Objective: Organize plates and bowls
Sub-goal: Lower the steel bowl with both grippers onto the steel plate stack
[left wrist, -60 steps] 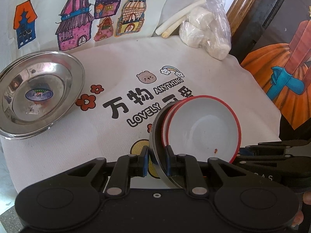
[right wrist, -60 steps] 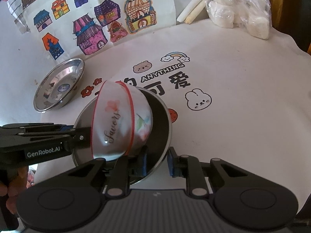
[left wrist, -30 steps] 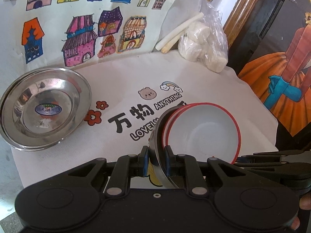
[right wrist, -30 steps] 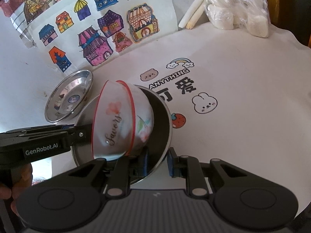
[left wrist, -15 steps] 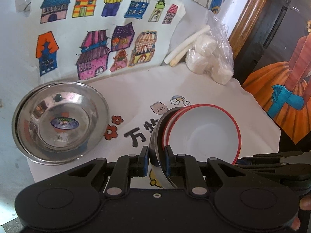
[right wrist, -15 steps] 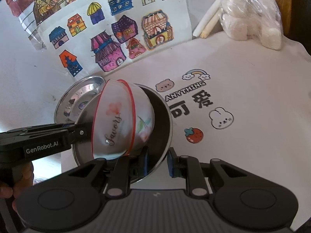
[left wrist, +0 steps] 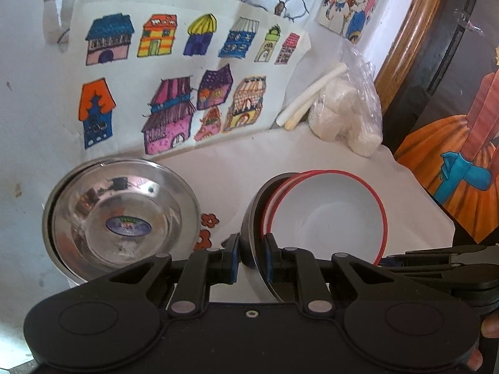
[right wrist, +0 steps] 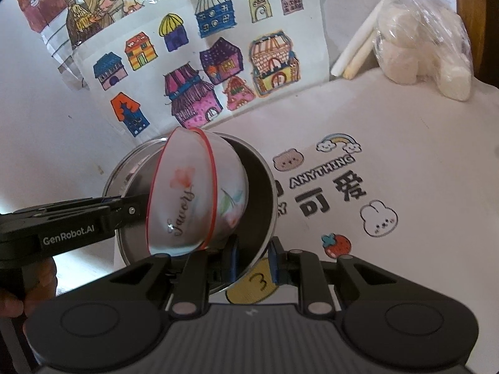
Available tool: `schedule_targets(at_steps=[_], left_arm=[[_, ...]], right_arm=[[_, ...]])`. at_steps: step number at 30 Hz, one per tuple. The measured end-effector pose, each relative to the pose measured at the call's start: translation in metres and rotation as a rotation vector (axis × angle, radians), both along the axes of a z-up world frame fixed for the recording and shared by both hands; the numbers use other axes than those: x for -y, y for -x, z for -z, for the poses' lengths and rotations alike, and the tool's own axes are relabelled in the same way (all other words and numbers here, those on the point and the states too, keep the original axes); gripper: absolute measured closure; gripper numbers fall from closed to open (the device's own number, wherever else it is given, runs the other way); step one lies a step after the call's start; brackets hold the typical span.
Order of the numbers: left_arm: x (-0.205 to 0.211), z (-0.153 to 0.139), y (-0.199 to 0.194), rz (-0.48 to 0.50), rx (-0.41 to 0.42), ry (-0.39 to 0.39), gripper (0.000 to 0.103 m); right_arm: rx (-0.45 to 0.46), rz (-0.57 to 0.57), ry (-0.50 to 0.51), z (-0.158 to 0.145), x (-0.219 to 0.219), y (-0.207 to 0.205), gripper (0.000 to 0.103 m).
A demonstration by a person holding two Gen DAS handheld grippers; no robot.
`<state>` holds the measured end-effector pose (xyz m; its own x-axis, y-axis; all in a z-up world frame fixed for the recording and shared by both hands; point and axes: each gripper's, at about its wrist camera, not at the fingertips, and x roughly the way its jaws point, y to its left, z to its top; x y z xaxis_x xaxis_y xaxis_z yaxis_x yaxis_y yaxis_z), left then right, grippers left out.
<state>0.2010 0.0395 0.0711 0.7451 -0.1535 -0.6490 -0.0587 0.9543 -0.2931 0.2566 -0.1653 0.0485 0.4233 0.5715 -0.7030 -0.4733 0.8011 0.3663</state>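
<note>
My left gripper (left wrist: 252, 257) and my right gripper (right wrist: 253, 260) are both shut on the rim of a steel plate (left wrist: 251, 224), held in the air between them. Two stacked white bowls with red rims (left wrist: 327, 215) sit in it; their flowered outsides show in the right wrist view (right wrist: 193, 199), where the plate (right wrist: 259, 205) lies behind them. A second steel plate (left wrist: 121, 218) lies on the table cloth at the left, close to the held one. The left gripper also shows in the right wrist view (right wrist: 131, 208), reaching in from the left.
A white printed cloth (right wrist: 405, 162) covers the table. A drawing of coloured houses (left wrist: 174, 93) leans against the wall behind. A plastic bag of white lumps (left wrist: 346, 121) and two white sticks (left wrist: 308, 99) lie at the back right. A dark wood-framed panel (left wrist: 430, 62) stands at the right.
Both grippers have carried the held plate and bowls left and towards the back wall. The steel plate on the cloth now lies much nearer the held one.
</note>
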Motion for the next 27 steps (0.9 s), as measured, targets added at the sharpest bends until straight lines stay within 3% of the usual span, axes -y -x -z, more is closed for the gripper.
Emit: schedule_targets(at_steps=[27], left_arm=[[-0.039, -0.01, 0.0, -0.072, 0.036, -0.021, 0.087]], right_arm=[[0.026, -0.056, -0.024, -0.011, -0.042, -0.016, 0.081]])
